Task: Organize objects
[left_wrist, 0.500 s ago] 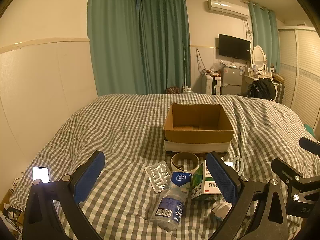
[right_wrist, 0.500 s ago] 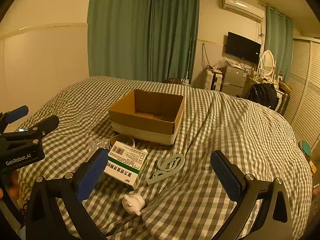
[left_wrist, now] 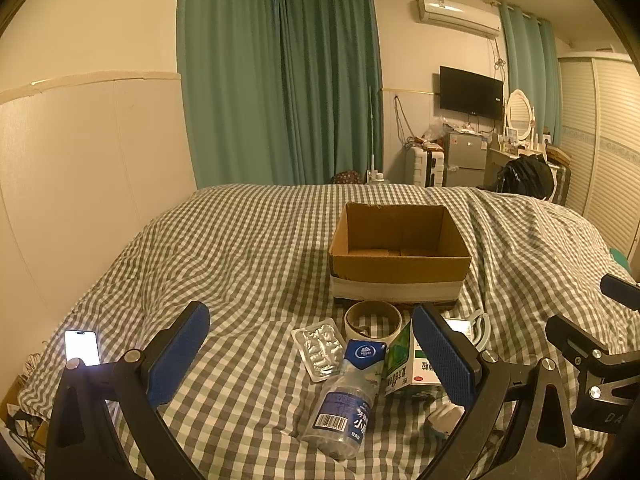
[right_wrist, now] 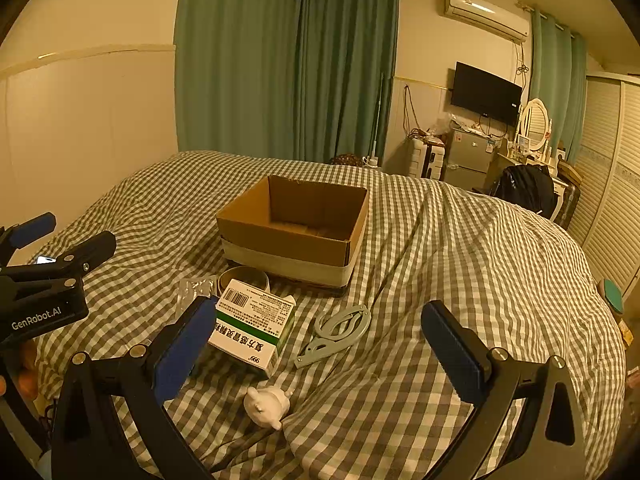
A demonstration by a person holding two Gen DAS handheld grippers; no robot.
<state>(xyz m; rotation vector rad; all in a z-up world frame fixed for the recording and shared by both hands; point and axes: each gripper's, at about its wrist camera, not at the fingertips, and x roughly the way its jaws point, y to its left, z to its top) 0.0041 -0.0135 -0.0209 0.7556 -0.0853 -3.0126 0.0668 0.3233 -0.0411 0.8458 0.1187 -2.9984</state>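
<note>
Nothing has shifted: tape roll point(left_wrist: 373, 320) sits before cardboard box point(left_wrist: 398, 258)

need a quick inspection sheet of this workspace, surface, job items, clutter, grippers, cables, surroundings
Surface: grey-and-white checked bedspread, wrinkled.
Job's things: open brown cardboard box, nothing seen inside; green-and-white medicine carton; clear plastic water bottle lying down; silver blister pack; tape roll; pale folding scissors; small white figurine.
Clutter: lit phone at the bed's edge.
Grippers: left gripper and right gripper open, holding nothing.
Cables: wires on the far wall.
Surroundings: green curtains, wall television, air conditioner.
</note>
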